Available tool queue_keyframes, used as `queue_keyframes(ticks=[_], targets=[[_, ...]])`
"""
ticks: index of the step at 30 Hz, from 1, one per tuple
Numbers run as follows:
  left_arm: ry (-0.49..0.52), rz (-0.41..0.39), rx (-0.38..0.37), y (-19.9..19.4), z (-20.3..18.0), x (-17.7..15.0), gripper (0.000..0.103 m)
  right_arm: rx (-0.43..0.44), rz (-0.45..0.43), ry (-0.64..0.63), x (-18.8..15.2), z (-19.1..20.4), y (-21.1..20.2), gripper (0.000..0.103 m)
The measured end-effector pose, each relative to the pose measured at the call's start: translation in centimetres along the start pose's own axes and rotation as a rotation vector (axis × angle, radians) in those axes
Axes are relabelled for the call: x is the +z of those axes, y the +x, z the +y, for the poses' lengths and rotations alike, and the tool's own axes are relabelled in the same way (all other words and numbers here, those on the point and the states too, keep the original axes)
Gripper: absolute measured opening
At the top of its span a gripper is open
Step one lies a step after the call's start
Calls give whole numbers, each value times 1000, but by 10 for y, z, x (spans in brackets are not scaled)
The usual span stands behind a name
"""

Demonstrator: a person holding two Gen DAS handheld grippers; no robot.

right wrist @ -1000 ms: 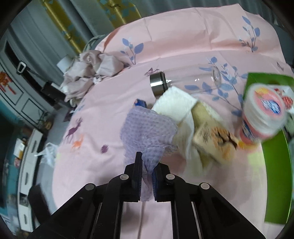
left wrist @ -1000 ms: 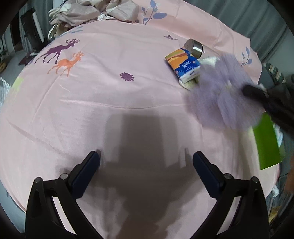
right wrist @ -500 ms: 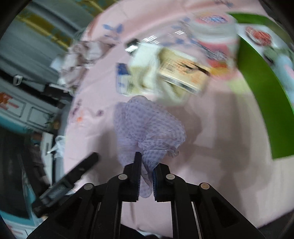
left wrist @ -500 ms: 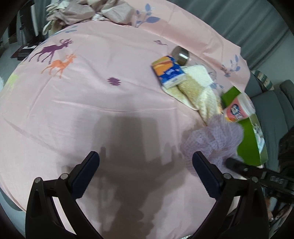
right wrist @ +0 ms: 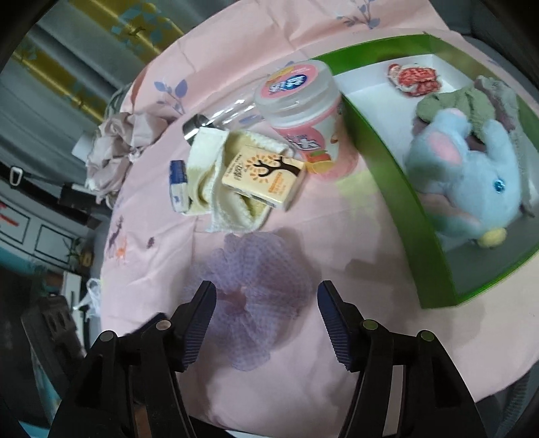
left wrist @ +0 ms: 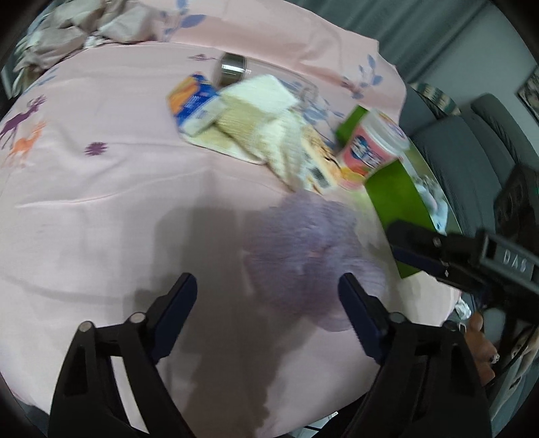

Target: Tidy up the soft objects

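Observation:
A lilac mesh bath puff (right wrist: 259, 269) lies on the pink tablecloth (right wrist: 353, 242), just in front of my right gripper (right wrist: 266, 289). That gripper's jaws are opening and the pads stand clear of the puff on both sides. In the left wrist view the puff (left wrist: 303, 242) is blurred and sits between and just beyond the fingers of my left gripper (left wrist: 267, 283). Its jaws are closing but the pads are not pressing on the mesh. The right gripper (left wrist: 395, 241) reaches in from the right edge. A green box (right wrist: 387, 168) to the right holds a blue plush elephant (right wrist: 471, 185).
Beyond the puff lie a cream towel (right wrist: 215, 188), a tree-print tissue pack (right wrist: 266, 175), a pink tub (right wrist: 296, 97), a blue-orange tissue pack (left wrist: 192, 101) and a metal-capped glass bottle (left wrist: 232, 67). Crumpled cloth (left wrist: 84, 23) is piled at the far left. The table edge is close below both grippers.
The right gripper carried the puff down toward the near table edge, then opened and let it go. The left gripper swung right over the puff and its jaws narrowed.

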State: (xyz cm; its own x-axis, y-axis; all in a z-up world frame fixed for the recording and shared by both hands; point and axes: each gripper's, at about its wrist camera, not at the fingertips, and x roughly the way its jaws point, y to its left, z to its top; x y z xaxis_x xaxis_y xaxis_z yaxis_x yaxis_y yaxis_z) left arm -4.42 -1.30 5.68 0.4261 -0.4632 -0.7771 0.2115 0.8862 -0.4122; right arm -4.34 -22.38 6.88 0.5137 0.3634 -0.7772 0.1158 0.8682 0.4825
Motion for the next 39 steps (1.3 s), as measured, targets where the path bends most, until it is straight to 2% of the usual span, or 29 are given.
queue_keyframes(ticks=[4, 6, 10, 17, 19, 21, 26, 33, 39], targets=[[7, 50, -21, 19, -11, 0, 65, 17, 33, -13, 3, 2, 17, 63], [9, 66, -39, 26, -14, 0, 60, 10, 65, -17, 3, 1, 31, 64], [22, 70, -20, 36, -17, 1, 48, -5, 120, -16, -1, -2, 53, 64], [28, 79, -39, 42, -20, 5, 28, -5, 114, -62, -2, 3, 55, 63], [38, 81, -51, 44, -23, 5, 24, 26, 125, -74, -4, 4, 58, 60], [55, 81, -55, 44, -25, 4, 22, 33, 134, -80, -5, 5, 61, 48], [93, 76, -55, 46, -35, 5, 19, 61, 143, -80, -8, 2, 62, 26], [149, 58, -57, 42, -51, 5, 19, 71, 88, -83, -12, 0, 43, 22], [219, -2, -65, 26, -74, 13, 19, 66, -11, -99, -6, 4, 8, 22]])
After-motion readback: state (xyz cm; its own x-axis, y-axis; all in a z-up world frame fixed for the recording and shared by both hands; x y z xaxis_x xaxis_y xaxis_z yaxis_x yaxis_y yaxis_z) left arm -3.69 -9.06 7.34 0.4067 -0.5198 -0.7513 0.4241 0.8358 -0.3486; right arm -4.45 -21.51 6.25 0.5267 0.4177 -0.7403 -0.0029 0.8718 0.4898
